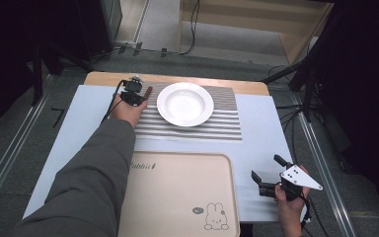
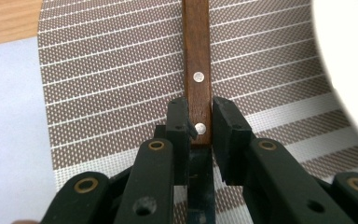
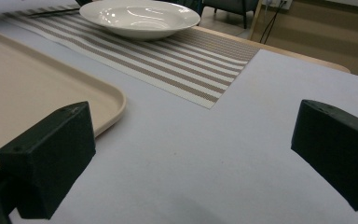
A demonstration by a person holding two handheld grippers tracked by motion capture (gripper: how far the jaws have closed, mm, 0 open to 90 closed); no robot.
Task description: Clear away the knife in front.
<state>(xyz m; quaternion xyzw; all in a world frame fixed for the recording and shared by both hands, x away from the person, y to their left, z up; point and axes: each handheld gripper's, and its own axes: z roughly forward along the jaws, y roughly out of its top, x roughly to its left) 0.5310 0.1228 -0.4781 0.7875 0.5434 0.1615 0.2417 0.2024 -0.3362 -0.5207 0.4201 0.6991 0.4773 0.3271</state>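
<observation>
The wooden handle [image 2: 197, 70], stiff, light and riveted, lies on the striped placemat [image 2: 112, 70] at nine o'clock of the white plate [image 1: 185, 103]; I clamp my left gripper [image 2: 199, 122] on its near end, the right gripper [image 1: 269, 174] idling open.

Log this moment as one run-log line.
left claw: shut on brown wooden riveted handle | right claw: open | striped woven placemat | white round plate
</observation>
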